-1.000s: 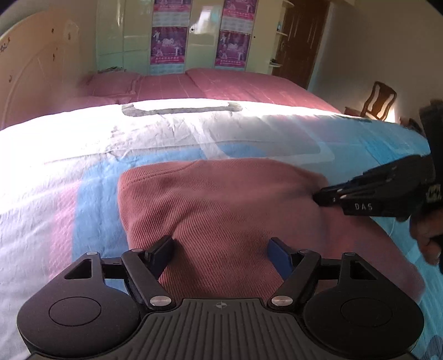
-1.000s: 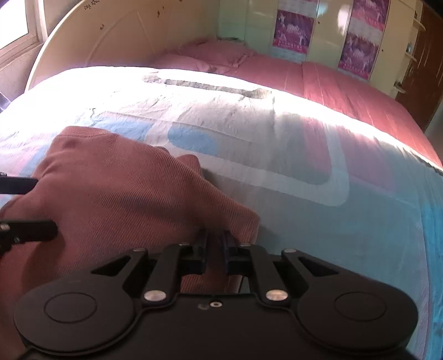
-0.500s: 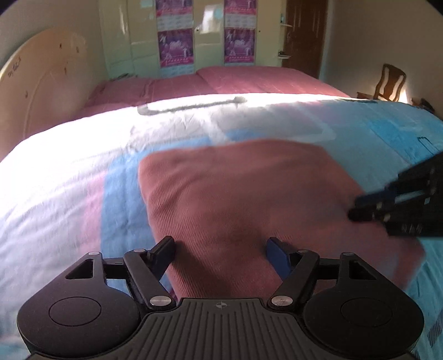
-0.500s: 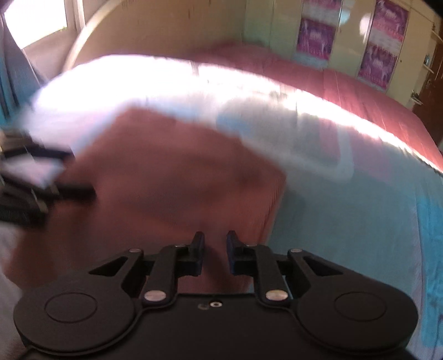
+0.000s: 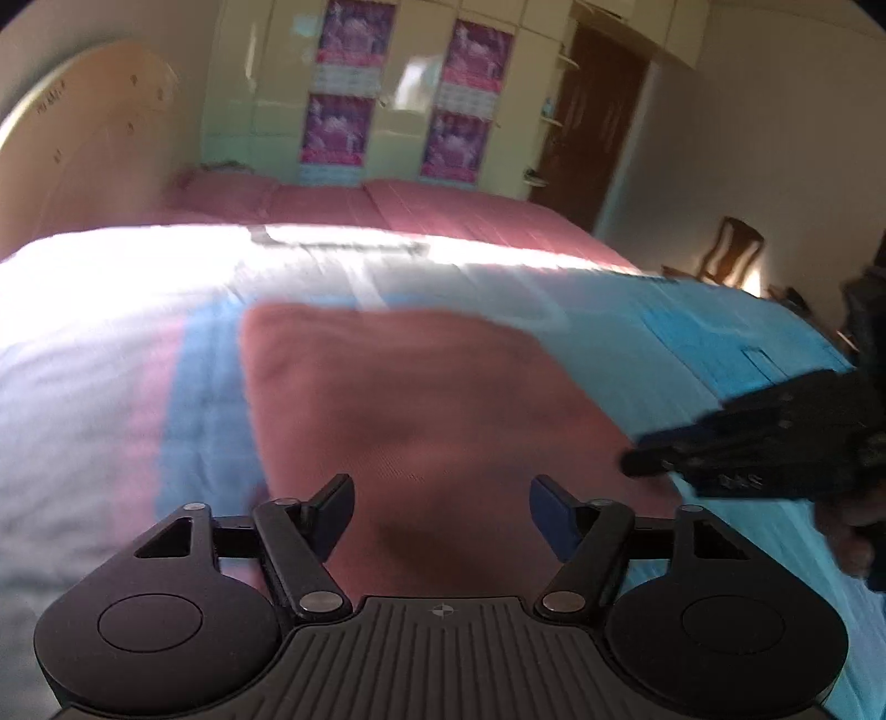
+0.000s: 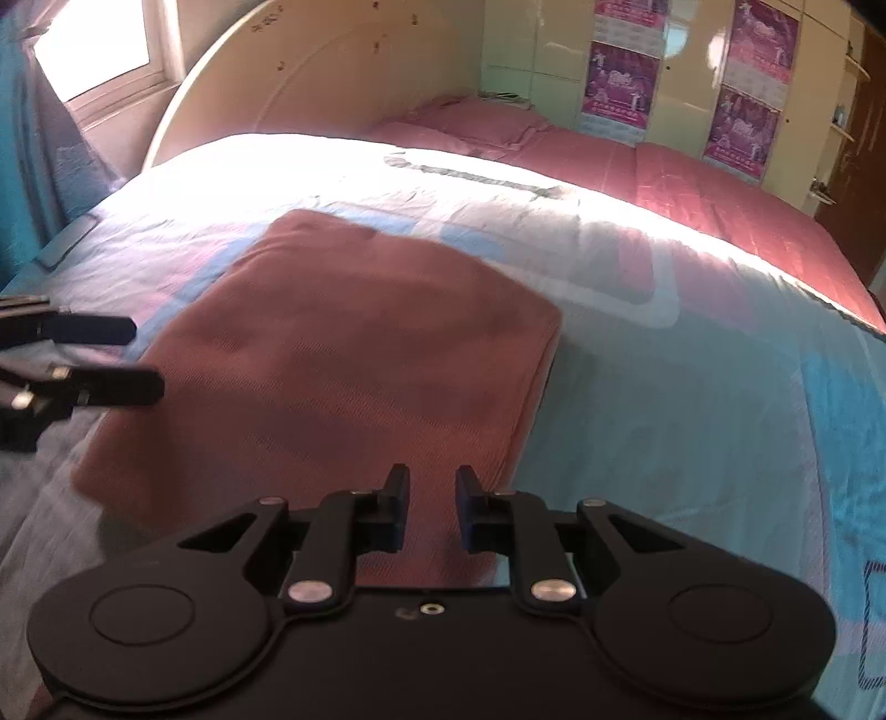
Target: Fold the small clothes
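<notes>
Garment: folded reddish-brown knit [image 6: 354, 354], flat on the bed's patterned sheet [image 6: 692, 399], in front of both grippers; near edge under the camera bodies in both views.
Left gripper [image 5: 440, 512]: fingers spread wide and closing, hovering over the garment's near edge with knit showing between them, not pressed on it.
Right gripper [image 6: 432, 512]: fingers set narrowly apart, a slim gap with knit visible through it; nothing pinched.
Cross view: right gripper enters the left wrist view from the right over the garment's corner, with part of a hand [image 5: 847, 531] behind it; left gripper's two fingers [image 6: 119, 385] reach in from the left edge of the right wrist view, just beside the garment's side.
Surroundings: pink bedspread [image 5: 387, 205] and pillow [image 6: 459, 119] beyond the sheet; curved cream headboard [image 6: 332, 94]; pale wardrobe doors with purple posters [image 5: 338, 127]; dark wooden door [image 5: 598, 111]; wooden chair [image 5: 731, 249] at far right; bright window [image 6: 99, 50] and blue curtain [image 6: 22, 166] at left.
In the way: nothing lying on the garment.
Hard to make out: left wrist view blurred, garment edges soft; sunlit band across the sheet washed out; grey strip-like mark [image 6: 470, 174] on the sheet, unclear whether print or object; poster print unreadable; small flat item [image 6: 66, 241] at the bed's left edge unidentifiable.
</notes>
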### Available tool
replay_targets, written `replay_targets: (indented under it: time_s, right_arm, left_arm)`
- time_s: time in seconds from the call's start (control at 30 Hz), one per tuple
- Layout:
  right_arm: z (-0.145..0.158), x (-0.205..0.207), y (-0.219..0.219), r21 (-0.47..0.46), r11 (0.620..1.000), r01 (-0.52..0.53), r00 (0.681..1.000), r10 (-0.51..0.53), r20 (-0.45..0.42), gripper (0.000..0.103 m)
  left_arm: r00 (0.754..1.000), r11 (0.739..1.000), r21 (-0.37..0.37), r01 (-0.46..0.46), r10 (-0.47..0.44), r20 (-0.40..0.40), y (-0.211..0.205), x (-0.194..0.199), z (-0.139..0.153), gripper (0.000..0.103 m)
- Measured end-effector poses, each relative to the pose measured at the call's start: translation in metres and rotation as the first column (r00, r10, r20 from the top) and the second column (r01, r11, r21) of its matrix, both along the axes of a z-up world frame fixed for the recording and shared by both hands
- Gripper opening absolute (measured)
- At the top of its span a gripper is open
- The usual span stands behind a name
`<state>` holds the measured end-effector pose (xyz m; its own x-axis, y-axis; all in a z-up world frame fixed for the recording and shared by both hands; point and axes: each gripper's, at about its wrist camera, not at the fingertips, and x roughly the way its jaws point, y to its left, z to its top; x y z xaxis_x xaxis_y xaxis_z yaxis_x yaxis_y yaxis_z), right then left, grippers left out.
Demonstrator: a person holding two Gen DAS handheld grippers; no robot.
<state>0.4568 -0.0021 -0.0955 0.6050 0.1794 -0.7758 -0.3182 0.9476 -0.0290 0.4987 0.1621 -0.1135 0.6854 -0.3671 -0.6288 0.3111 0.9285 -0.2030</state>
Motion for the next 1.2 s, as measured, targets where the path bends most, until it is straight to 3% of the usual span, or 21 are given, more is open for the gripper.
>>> replay_targets:
  time_s: [0.13,0.2,0.23,0.33,0.43,0.47,0.57,0.6,0.73,0.9,0.97,1.13,1.2]
  right_arm:
    - [-0.024,0.001,-0.004,-0.046,0.999,0.029,0.998,-0.031,-0.047,0.015]
    - [-0.033,0.001,-0.007,-0.081,0.996,0.044,0.999,-0.046,-0.023,0.02]
    - [-0.036,0.001,-0.01,-0.081,0.995,0.05,0.998,-0.052,-0.018,0.024]
    - [-0.039,0.003,-0.021,-0.01,0.997,0.078,0.997,-0.078,-0.027,0.022]
    - [-0.04,-0.002,-0.02,-0.02,0.997,0.072,0.997,-0.072,-0.009,0.022]
    - [-0.036,-0.003,-0.02,-0.02,0.996,0.085,0.996,-0.086,-0.009,0.016]
    - [-0.008,-0.031,-0.021,0.032,0.997,0.075,0.994,-0.077,0.077,0.014]
    - [-0.008,-0.034,-0.022,0.038,0.997,0.067,0.995,-0.07,0.065,0.011]
    - [-0.038,-0.03,-0.023,0.029,0.998,0.052,0.998,-0.051,-0.02,0.006]
    - [-0.049,-0.04,-0.032,0.052,0.997,0.063,0.998,-0.063,-0.009,0.007]
    - [-0.049,-0.041,-0.032,0.048,0.997,0.057,0.998,-0.057,0.001,0.007]
    - [-0.029,-0.061,-0.051,0.093,0.99,0.105,0.994,-0.108,0.018,0.016]
    - [-0.021,-0.081,-0.056,0.083,0.99,0.113,0.993,-0.116,0.029,0.022]
  left_arm:
    - [0.998,0.999,0.026,-0.029,0.031,-0.064,-0.003,-0.005,-0.03,0.067]
    - [0.996,0.999,0.021,-0.047,0.049,-0.077,0.0,-0.008,-0.04,0.067]
    - [0.996,0.999,0.024,-0.049,0.051,-0.076,0.0,-0.011,-0.043,0.067]
    - [0.998,0.997,0.065,-0.043,0.046,-0.05,-0.005,-0.02,-0.047,0.067]
    - [0.997,0.994,0.092,-0.062,0.066,-0.033,-0.012,-0.025,-0.047,0.067]
    - [0.996,0.993,0.087,-0.076,0.079,-0.029,-0.012,-0.029,-0.044,0.067]
    - [0.994,0.99,0.099,-0.105,0.108,-0.025,-0.012,-0.037,-0.04,0.067]
    - [0.993,0.989,0.098,-0.113,0.117,-0.032,-0.012,-0.038,-0.042,0.067]
    - [0.987,0.985,0.092,-0.149,0.154,-0.045,-0.01,-0.044,-0.047,0.067]
    - [0.985,0.975,0.145,-0.165,0.169,-0.018,-0.019,-0.051,-0.055,0.067]
    - [0.984,0.972,0.162,-0.172,0.176,-0.008,-0.022,-0.053,-0.053,0.067]
    - [0.97,0.965,0.097,-0.243,0.242,0.02,-0.011,-0.084,-0.027,0.068]
    - [0.963,0.96,0.077,-0.268,0.266,0.038,-0.009,-0.104,-0.015,0.084]
